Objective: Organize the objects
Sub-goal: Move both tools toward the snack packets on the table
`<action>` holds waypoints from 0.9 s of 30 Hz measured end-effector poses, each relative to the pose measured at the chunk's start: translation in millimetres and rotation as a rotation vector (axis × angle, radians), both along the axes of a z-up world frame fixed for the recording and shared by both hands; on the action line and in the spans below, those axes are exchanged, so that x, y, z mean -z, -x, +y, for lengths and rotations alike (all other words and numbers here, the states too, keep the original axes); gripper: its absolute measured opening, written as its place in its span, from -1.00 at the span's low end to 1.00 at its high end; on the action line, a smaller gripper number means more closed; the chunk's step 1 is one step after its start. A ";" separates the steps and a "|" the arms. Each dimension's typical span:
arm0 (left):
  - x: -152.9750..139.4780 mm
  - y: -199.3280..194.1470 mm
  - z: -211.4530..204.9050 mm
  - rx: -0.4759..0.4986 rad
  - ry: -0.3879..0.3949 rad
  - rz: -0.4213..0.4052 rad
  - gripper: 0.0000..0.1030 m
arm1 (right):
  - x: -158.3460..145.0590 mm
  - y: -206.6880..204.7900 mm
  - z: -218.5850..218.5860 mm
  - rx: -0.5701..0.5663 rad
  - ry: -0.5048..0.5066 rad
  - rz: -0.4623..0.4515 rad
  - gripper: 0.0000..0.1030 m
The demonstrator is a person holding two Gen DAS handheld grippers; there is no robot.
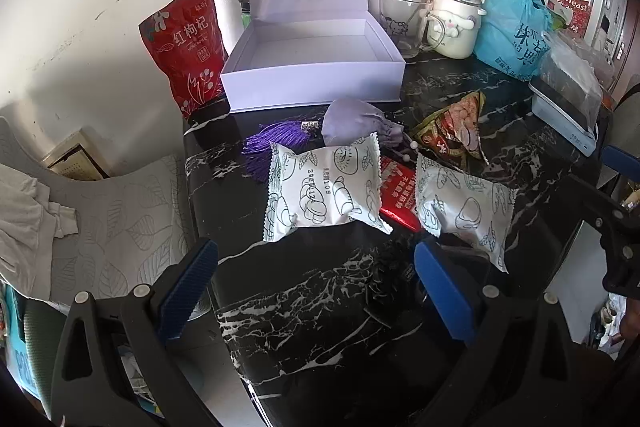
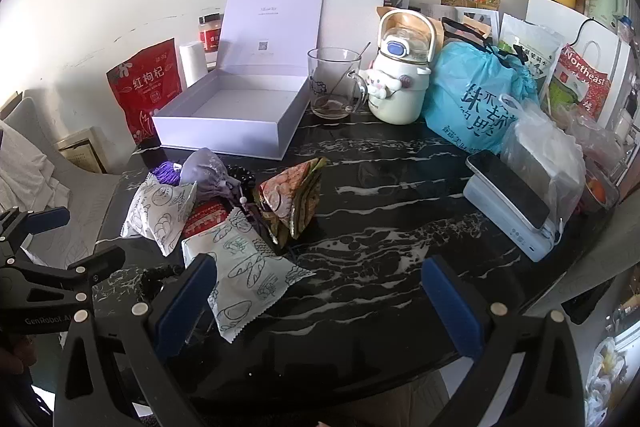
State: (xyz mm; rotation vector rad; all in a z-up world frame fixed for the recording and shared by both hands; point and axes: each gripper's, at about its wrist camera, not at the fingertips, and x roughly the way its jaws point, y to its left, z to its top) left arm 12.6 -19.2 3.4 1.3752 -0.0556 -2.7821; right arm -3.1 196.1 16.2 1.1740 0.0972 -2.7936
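Lying on the black marbled counter (image 1: pixel 320 307), two white snack packets printed with line-drawn pastries (image 1: pixel 322 187) (image 1: pixel 464 211) sat at 6 o'clock from the open, empty white box (image 1: pixel 312 75). Both the left tool (image 1: pixel 316 291) and the right tool (image 2: pixel 320 301) hovered wide, gripping nothing.

Two hand-held grippers share one build: the left gripper (image 1: pixel 316 291) and the right gripper (image 2: pixel 320 299) each carry matte black angular plastic arms pierced by triangular cut-outs, round silver rivets at the pivots, and blue ribbed rubber pads (image 1: pixel 186 291) lining the fingers. White "GenRobot.AI" lettering marks the left unit's black body.
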 end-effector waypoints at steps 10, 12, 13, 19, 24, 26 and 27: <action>-3.7 -4.5 -0.5 -0.011 0.005 0.011 0.92 | -2.1 -2.6 -3.3 -0.015 -0.008 0.011 0.99; -4.8 -5.0 -3.4 -0.013 -0.006 0.015 0.92 | -3.0 -2.4 -3.9 -0.016 -0.011 0.014 0.99; -5.3 -4.7 -5.7 -0.015 -0.006 0.014 0.92 | -3.5 -2.1 -4.3 -0.017 -0.013 0.015 0.99; -6.6 -3.4 -10.0 -0.018 -0.013 0.016 0.92 | -5.9 -1.4 -5.9 -0.015 -0.026 0.017 0.99; -5.2 -2.9 -9.8 -0.014 -0.019 0.012 0.92 | -6.4 -0.9 -6.0 -0.016 -0.026 0.016 0.99; -4.3 -3.2 -9.9 -0.016 -0.019 0.011 0.92 | -6.8 -0.4 -6.7 -0.018 -0.027 0.014 0.99; -4.1 -3.1 -10.2 -0.017 -0.019 0.010 0.92 | -6.8 0.2 -7.0 -0.017 -0.028 0.013 0.99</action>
